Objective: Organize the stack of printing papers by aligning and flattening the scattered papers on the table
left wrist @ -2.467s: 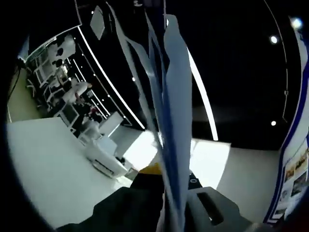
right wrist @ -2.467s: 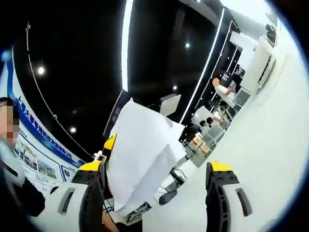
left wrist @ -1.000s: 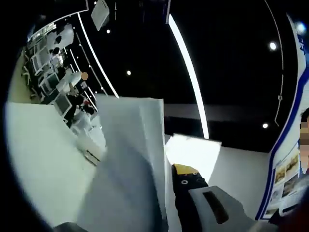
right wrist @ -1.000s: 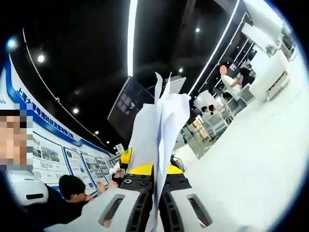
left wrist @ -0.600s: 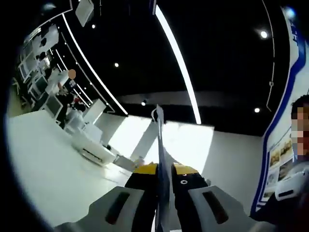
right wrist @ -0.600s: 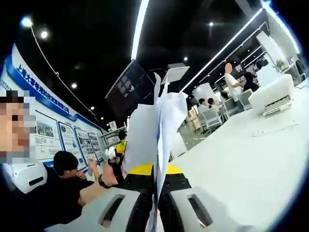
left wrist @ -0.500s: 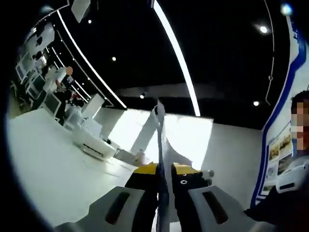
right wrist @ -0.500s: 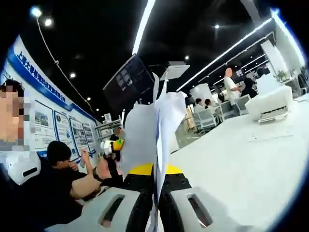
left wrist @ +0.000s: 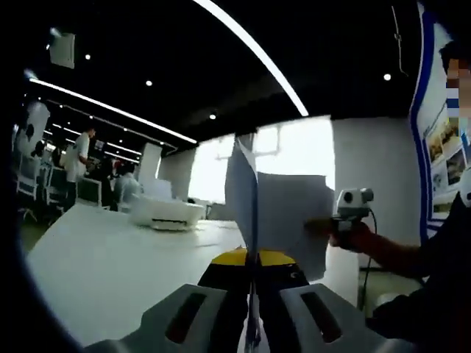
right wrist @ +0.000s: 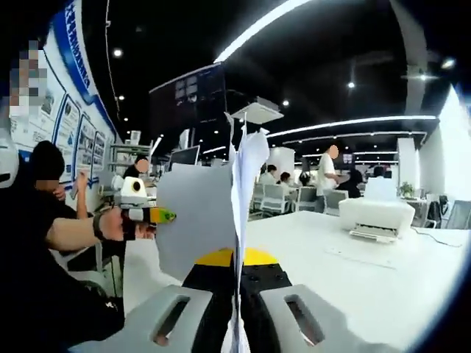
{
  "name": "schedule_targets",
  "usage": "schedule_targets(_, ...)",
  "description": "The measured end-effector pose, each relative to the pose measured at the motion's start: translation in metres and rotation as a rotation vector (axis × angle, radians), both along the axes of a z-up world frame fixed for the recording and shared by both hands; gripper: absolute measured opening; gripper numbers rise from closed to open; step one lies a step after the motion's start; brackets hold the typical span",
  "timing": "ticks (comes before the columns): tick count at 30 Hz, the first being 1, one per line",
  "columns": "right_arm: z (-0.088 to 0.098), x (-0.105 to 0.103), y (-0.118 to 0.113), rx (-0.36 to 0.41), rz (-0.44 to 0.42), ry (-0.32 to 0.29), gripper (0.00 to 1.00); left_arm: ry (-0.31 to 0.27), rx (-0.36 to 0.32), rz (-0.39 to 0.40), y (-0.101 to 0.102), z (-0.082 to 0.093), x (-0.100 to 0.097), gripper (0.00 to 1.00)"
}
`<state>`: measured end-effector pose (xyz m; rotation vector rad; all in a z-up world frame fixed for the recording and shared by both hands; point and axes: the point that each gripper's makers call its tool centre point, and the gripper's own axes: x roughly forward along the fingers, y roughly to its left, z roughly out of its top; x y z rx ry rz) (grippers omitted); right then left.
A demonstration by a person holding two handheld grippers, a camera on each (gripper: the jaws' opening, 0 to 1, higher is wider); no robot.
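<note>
Here the left gripper view looks past the papers [left wrist: 276,213] to a bright wall and, at the right, a hand [left wrist: 346,234] gripping the other tool, while the right gripper view looks the opposite way: past the same sheets [right wrist: 202,220] to a hand [right wrist: 110,223] holding a yellow-tipped gripper at the left, a seated person in black [right wrist: 44,191] by a blue poster wall, and people standing among desks farther back. Both views take in the white table [left wrist: 103,257] and a white printer [right wrist: 375,215] resting on it.

The papers stand upright, edge-on to each camera, rising from between the jaws and lifted clear of the tabletop; their top edges are uneven, some sheets poking higher than others.

The left gripper [left wrist: 252,259] has its jaws pressed together on the lower edge of the papers, with only the sheets between the yellow tips. The right gripper [right wrist: 237,259] is clamped on the papers likewise, jaws drawn tight around the thin stack.
</note>
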<state>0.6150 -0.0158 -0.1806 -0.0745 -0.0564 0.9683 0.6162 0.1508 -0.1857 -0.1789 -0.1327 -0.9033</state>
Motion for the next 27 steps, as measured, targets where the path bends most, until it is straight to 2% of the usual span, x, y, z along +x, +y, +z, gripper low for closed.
schedule_targets(3, 0.004, 0.007, -0.005, -0.013, -0.054, -0.091, 0.0, -0.041, -0.011, 0.044, 0.008, 0.006, 0.008, 0.09)
schedule_targets(4, 0.003, 0.009, -0.008, -0.023, -0.074, -0.122, 0.0, -0.041, -0.001, 0.052, 0.003, 0.003, 0.005, 0.11)
schedule_targets(5, -0.002, 0.011, -0.009, -0.028, -0.084, -0.12, 0.01, -0.028, 0.004, 0.06, 0.001, -0.001, 0.005, 0.13)
schedule_targets(7, -0.014, 0.018, -0.017, -0.029, -0.127, -0.069, 0.14, -0.009, 0.006, 0.058, 0.001, -0.009, 0.004, 0.14)
schedule_targets(9, -0.024, 0.018, -0.018, -0.016, -0.109, -0.007, 0.2, 0.002, 0.011, 0.051, -0.001, -0.017, 0.001, 0.15)
schedule_targets(14, -0.024, 0.014, -0.019, 0.02, -0.104, 0.036, 0.22, -0.008, 0.02, 0.035, -0.008, -0.013, -0.005, 0.16)
schedule_targets(16, -0.022, 0.013, -0.016, 0.026, -0.101, 0.052, 0.27, -0.016, 0.026, 0.026, -0.014, -0.009, -0.008, 0.16)
schedule_targets(19, -0.02, 0.01, -0.012, 0.025, -0.099, 0.048, 0.28, -0.023, 0.036, 0.019, -0.021, -0.007, -0.01, 0.17)
schedule_targets(25, -0.026, 0.012, -0.013, 0.016, -0.111, 0.065, 0.28, -0.004, 0.042, 0.024, -0.025, -0.017, -0.014, 0.18)
schedule_targets(27, -0.028, 0.014, -0.018, -0.002, -0.128, 0.054, 0.28, 0.005, 0.044, 0.034, -0.019, -0.018, -0.008, 0.2)
